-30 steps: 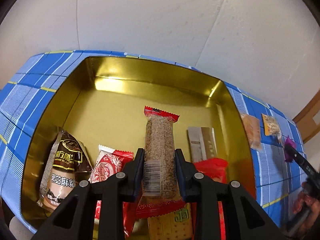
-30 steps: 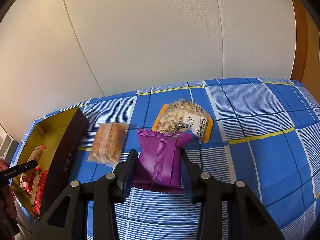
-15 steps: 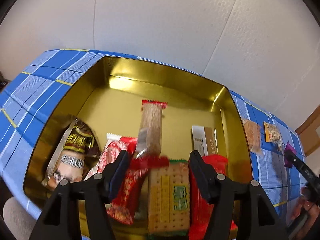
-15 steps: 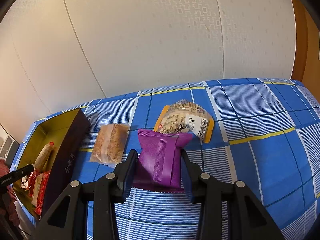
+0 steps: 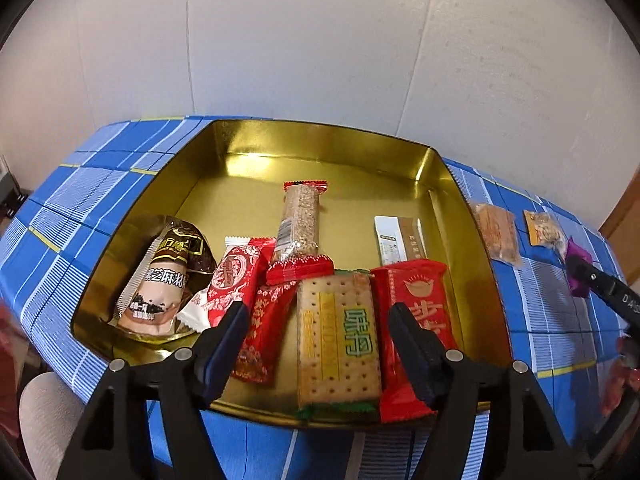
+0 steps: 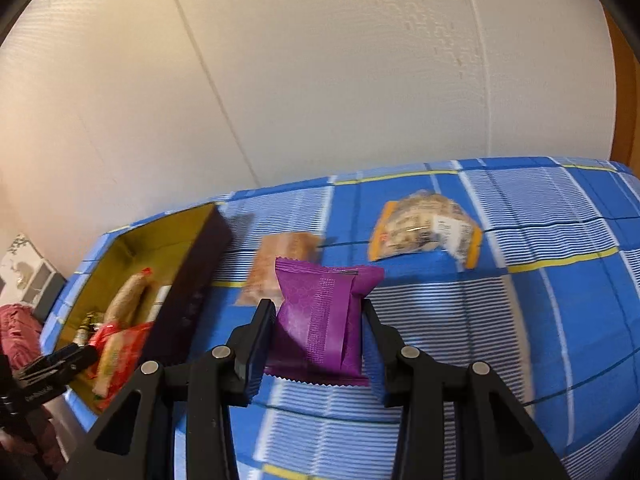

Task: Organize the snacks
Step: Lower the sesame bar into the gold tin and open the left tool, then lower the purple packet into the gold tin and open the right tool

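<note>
left claw [image 5: 316, 326]: just opened wide, empty (over tin [image 5: 320, 148]) | right claw [image 6: 318, 338]: clamped on purple packet [image 6: 320, 316], seemingly lifted

The right hand-held gripper [image 6: 319, 344] hides the lower sides of the purple foil snack packet [image 6: 320, 316] between its fingers. That packet covers the near end of the clear-wrapped orange-brown snack bar [image 6: 276, 260] beyond it. Left of this gripper, the gold-lined snack box [image 6: 160, 228] and its contents are motion-blurred.

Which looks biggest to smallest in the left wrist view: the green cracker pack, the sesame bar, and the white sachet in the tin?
1. Green cracker pack, though it lies nearest the camera.
2. Sesame bar.
3. White sachet, partly hidden by a red packet.
</note>
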